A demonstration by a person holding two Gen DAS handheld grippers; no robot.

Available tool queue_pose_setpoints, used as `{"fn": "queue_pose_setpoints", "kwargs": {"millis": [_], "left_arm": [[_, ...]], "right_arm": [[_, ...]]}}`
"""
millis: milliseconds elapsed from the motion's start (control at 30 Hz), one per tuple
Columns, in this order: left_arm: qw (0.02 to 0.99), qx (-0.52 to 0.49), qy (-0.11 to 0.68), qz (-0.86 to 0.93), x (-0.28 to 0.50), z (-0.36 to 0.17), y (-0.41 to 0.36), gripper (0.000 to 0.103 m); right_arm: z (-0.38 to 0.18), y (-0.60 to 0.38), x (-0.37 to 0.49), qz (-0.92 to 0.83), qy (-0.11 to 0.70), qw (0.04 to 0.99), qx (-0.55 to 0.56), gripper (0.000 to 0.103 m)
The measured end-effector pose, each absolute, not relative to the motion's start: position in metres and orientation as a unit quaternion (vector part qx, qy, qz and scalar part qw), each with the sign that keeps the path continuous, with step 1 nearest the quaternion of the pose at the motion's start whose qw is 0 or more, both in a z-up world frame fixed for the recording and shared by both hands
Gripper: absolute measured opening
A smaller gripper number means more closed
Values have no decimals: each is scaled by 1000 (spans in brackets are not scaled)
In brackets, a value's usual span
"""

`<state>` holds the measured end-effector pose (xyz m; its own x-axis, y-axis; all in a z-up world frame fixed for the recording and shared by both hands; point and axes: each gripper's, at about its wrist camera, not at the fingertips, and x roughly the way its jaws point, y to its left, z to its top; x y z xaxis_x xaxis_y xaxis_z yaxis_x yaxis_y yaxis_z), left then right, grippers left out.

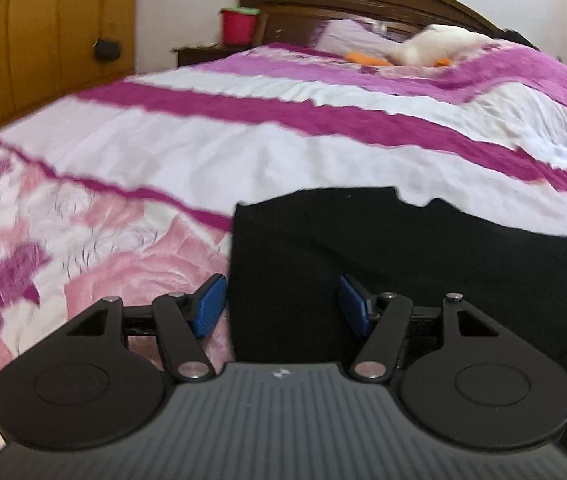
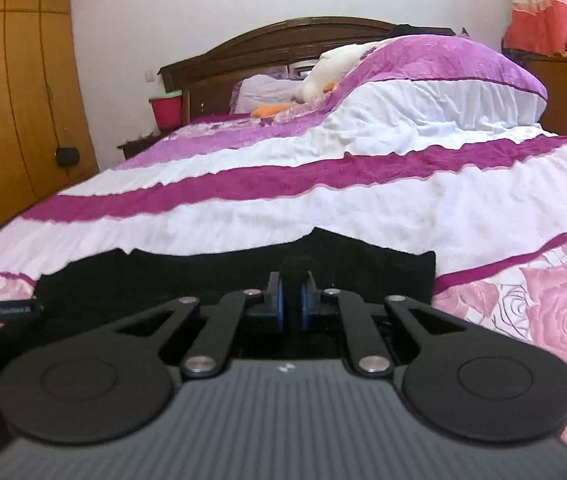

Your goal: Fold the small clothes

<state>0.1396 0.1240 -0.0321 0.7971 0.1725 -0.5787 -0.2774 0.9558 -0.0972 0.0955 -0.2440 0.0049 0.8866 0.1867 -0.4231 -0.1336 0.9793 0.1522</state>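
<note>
Bedroom setup, with a big bed (image 2: 323, 216) under a white, magenta and pink rose-print cover filling most of both views, a dark wooden headboard (image 2: 267, 40) at the far end and yellow-brown wardrobe doors (image 2: 11, 92) along the left wall.

So the black garment (image 1: 403, 264) is lying flat near the foot of the bed, on top of the cover. Its far edge looks a bit jagged against the white stripe.

Left gripper (image 1: 283, 306): jaws stand well apart, blue pads (image 1: 209, 306) facing each other with a wide gap. It hangs right over the garment's left edge: one pad sits over the rose print, the other over black cloth. Nothing is pinched, and I can't tell if it touches the fabric at all.

Right gripper (image 2: 292, 294): jaws are pulled nearly together, and a little hump of the black cloth sits squeezed between the blue pads (image 2: 279, 300), so it has hold of a fold of the garment toward its far edge.

Up by the pillows there's something white and orange, too blurry to name.
</note>
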Motion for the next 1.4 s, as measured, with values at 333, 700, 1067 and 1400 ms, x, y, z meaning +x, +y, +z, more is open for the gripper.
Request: {"fn": "queue_pose_setpoints", "kwargs": {"millis": [333,700,1067,1400], "left_arm": [[946,-90,287,116,144,-45,129,69],[950,-67,290,99,110,-15,129,70],[952,-35,295,71,-6,26,119,70],[944,-55,317,73,-89,39,123,70]], "right_arm": [[-34,-262,113,89,272,951,116,13],[0,-269,77,107,252,952,137,49],[38,-269,-14,120,257,953,104,49],[42,-273,-87,131,265,952,82,50]]}}
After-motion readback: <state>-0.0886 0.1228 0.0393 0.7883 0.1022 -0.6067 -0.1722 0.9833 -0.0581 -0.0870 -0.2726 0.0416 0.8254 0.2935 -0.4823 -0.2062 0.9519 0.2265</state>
